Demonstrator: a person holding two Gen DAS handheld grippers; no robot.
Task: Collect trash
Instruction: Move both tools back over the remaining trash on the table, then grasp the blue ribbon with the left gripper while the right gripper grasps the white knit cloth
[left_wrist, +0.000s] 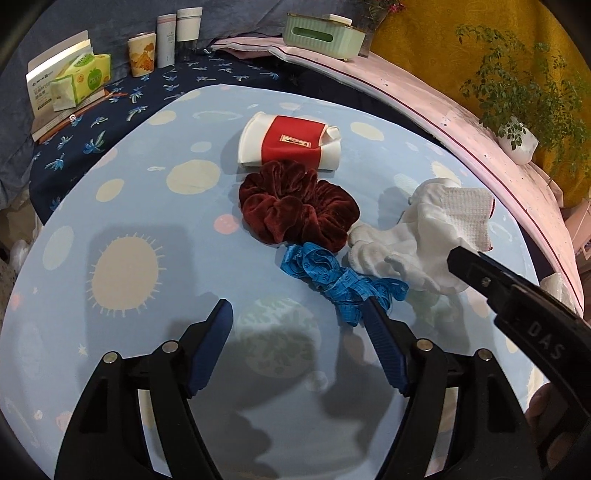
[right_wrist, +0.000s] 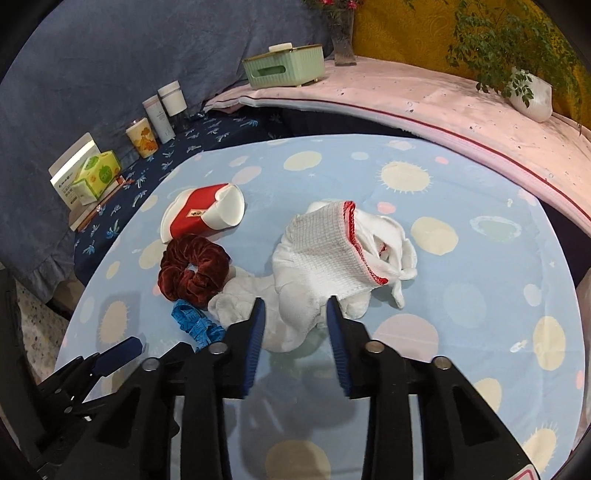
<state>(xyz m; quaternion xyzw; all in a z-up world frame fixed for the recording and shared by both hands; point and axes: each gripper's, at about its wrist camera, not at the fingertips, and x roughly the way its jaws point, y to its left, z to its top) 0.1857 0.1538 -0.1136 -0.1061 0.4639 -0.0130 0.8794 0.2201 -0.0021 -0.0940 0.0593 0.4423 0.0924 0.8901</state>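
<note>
On the light blue patterned tablecloth lie a crushed white paper cup with a red sleeve, a dark red velvet scrunchie, a bunched blue tape measure and white knit gloves with red trim. My left gripper is open low over the cloth, its right fingertip touching the tape measure. My right gripper has its pads against a fold of the white glove.
At the back left stand a green tissue pack, a printed cup and white tubes. A pink-covered ledge at the back carries a green tissue box and a potted plant.
</note>
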